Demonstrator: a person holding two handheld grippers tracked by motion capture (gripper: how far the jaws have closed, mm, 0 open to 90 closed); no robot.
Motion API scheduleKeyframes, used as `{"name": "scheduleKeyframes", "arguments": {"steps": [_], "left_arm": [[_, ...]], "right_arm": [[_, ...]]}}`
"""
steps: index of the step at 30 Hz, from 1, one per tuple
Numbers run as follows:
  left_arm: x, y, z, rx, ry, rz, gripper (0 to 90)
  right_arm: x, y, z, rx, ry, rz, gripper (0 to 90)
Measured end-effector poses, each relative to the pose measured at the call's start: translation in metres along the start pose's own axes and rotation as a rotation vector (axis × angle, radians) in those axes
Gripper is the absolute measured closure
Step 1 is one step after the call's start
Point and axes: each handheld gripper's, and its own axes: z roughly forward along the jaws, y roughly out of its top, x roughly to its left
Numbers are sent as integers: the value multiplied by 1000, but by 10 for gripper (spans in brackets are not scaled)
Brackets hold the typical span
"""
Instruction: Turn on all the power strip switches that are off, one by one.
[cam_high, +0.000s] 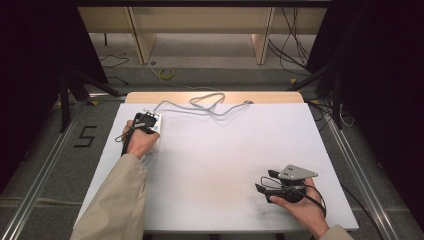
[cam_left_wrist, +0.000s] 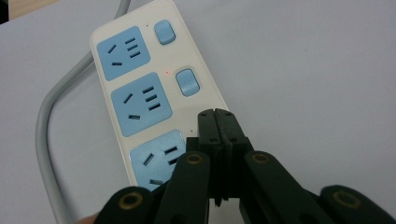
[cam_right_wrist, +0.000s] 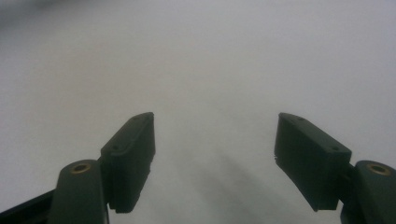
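Left gripper, jaws pressed together and empty, hung over my power strip near the table's far left corner. Pressing a rocker switch squarely seemed wisest. Right gripper rested wide apart, empty. No lettering was readable.
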Motion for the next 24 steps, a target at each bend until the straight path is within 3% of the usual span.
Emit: {"name": "scheduleKeyframes", "arguments": {"steps": [4, 11, 14, 17, 24], "left_arm": [[0, 0, 1, 12, 26, 24, 899], [1, 0, 1, 13, 19, 28, 899], [0, 1, 0, 7, -7, 15, 899], [-3, 2, 0, 15, 10, 39, 899], [-2, 2, 1, 20, 12, 32, 900]], "right_arm": [[0, 0, 0, -1, 1, -1, 298], [0, 0, 0, 1, 0, -1, 298], [0, 0, 0, 1, 0, 0, 299], [0, 0, 0, 1, 0, -1, 298], [0, 0, 0, -2, 1, -1, 299]]}}
